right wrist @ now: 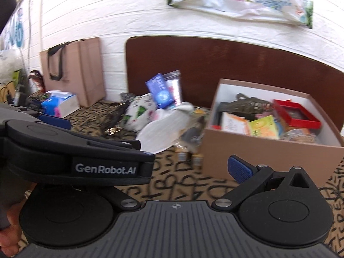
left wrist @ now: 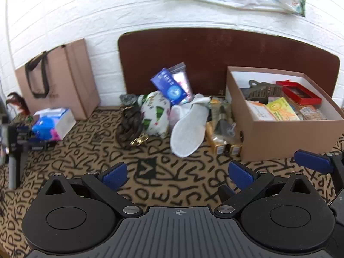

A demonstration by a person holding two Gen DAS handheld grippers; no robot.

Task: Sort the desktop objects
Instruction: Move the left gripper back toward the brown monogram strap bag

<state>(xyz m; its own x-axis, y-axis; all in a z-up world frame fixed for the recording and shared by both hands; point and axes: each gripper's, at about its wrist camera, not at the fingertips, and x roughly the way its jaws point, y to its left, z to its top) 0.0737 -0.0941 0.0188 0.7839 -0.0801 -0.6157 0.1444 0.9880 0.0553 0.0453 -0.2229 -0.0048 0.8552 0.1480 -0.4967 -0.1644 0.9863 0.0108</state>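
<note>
1. Two grippers are mine. The left gripper (left wrist: pixel 180 175) hangs over the tan worktop cloth covered in black letters (left wrist: pixel 90 150) with its blue-padded fingers (left wrist: pixel 115 175) spread wide and nothing between them.
2. Of my right gripper (right wrist: pixel 191 167), the right wrist view shows only one blue fingertip (right wrist: pixel 239 169); the left gripper's black body hides the other, so I cannot tell whether it is spread or closed.
3. The open brown cardboard box with a white inside (left wrist: pixel 286 137) is my landmark. It stands on the cloth against the dark brown wooden board (left wrist: pixel 215 53) and holds a red shallow tray (left wrist: pixel 301 94), a yellow-green packet (left wrist: pixel 281 109), an orange-and-white packet (left wrist: pixel 258 110) and a dark olive claw-shaped clip (left wrist: pixel 264 90).
4. Just left of the box, touching its wall, lie clear-wrapped gold packages (left wrist: pixel 221 133).
5. Further left of the box lies the unsorted heap: a white fabric insole (left wrist: pixel 187 133), a white pouch printed with green leaves (left wrist: pixel 154 114), a blue printed card packet (left wrist: pixel 168 86) leaning on a clear zip bag (left wrist: pixel 182 79), and a dark brown braided strap with gold clasps (left wrist: pixel 131 126).
6. Well left of the box, a blue-and-pink tissue pack (left wrist: pixel 51 123) lies before a tan paper bag with black handles (left wrist: pixel 58 79) standing against the white brick wall (left wrist: pixel 86 10).
</note>
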